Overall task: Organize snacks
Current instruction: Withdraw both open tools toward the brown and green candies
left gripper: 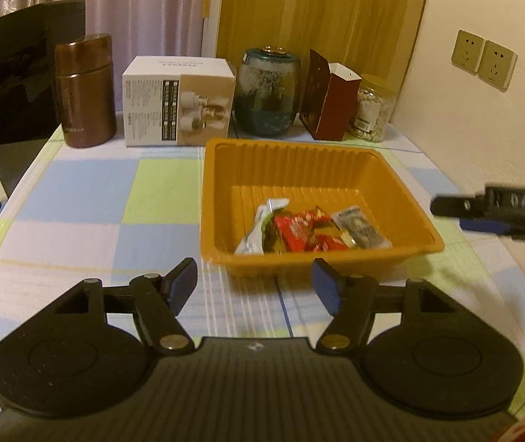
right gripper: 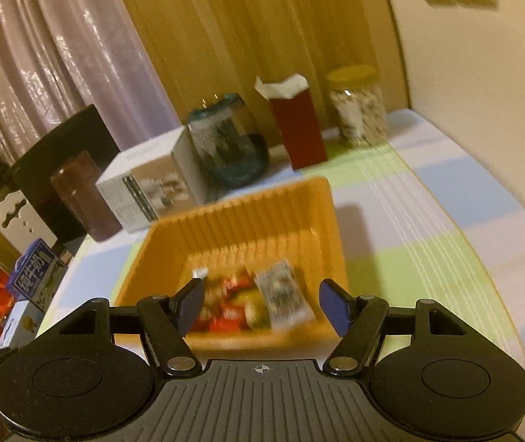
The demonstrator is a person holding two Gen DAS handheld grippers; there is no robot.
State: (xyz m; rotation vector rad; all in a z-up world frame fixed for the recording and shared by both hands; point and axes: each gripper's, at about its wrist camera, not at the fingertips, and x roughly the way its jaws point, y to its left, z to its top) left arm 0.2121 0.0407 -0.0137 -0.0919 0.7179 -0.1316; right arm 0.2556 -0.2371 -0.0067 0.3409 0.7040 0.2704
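An orange plastic tray [left gripper: 299, 158] stands on the checked tablecloth and holds several snack packets [left gripper: 310, 234]: a white-green one, red ones and a grey one. My left gripper [left gripper: 255, 287] hovers open just in front of the tray's near rim, nothing between its fingers. My right gripper [right gripper: 262, 305] is open above the tray's [right gripper: 247, 213] near edge, with the snack packets [right gripper: 255, 300] lying below and beyond its fingers, none of them held. In the left wrist view the right gripper [left gripper: 483, 213] reaches in from the right edge, with a hand behind it.
Along the back stand a brown flask [left gripper: 85, 92], a white box [left gripper: 177, 101], a dark glass jar [left gripper: 268, 92], a red carton [left gripper: 330, 99] and a jar of nuts [left gripper: 371, 110]. A black chair [left gripper: 15, 73] stands left. Boxes [right gripper: 23, 287] lie beyond the table's left edge.
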